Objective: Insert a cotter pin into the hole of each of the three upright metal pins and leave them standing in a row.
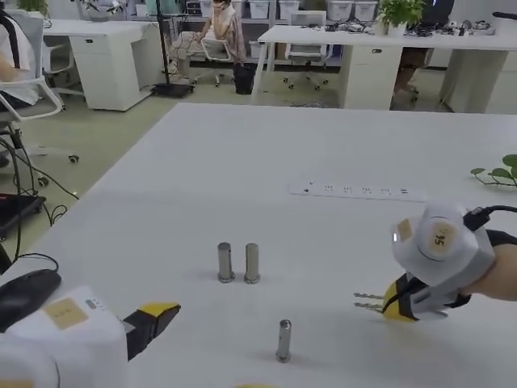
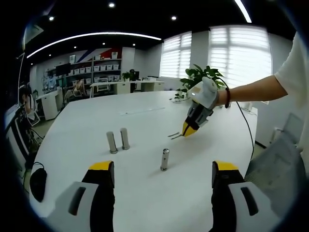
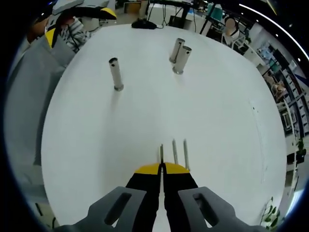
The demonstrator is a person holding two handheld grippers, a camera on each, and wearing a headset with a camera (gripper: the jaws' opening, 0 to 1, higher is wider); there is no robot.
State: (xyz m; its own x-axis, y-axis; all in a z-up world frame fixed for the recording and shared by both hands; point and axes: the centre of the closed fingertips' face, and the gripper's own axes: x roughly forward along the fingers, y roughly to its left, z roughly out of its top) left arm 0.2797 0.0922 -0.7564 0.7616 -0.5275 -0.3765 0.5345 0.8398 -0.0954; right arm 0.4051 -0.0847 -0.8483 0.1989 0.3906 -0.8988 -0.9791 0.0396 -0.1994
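Three upright metal pins stand on the white table (image 1: 242,162): two close together (image 1: 225,263) (image 1: 252,263) and one apart and nearer (image 1: 283,339). In the right gripper view the pair (image 3: 178,53) is far off and the single pin (image 3: 115,73) is to its left. My right gripper (image 1: 393,308) (image 3: 161,166) is low over the table, shut on a thin cotter pin (image 3: 161,153) that sticks out of its tips. Two more cotter pins (image 3: 180,152) lie just beside it. My left gripper (image 1: 153,319) (image 2: 163,166) is wide open, facing the single pin (image 2: 165,159) from a distance.
A white power strip (image 1: 358,191) lies farther back on the table, with plant leaves (image 1: 501,174) at the right edge. A black object (image 1: 24,295) sits off the table's left side. Desks, chairs and a seated person are in the background.
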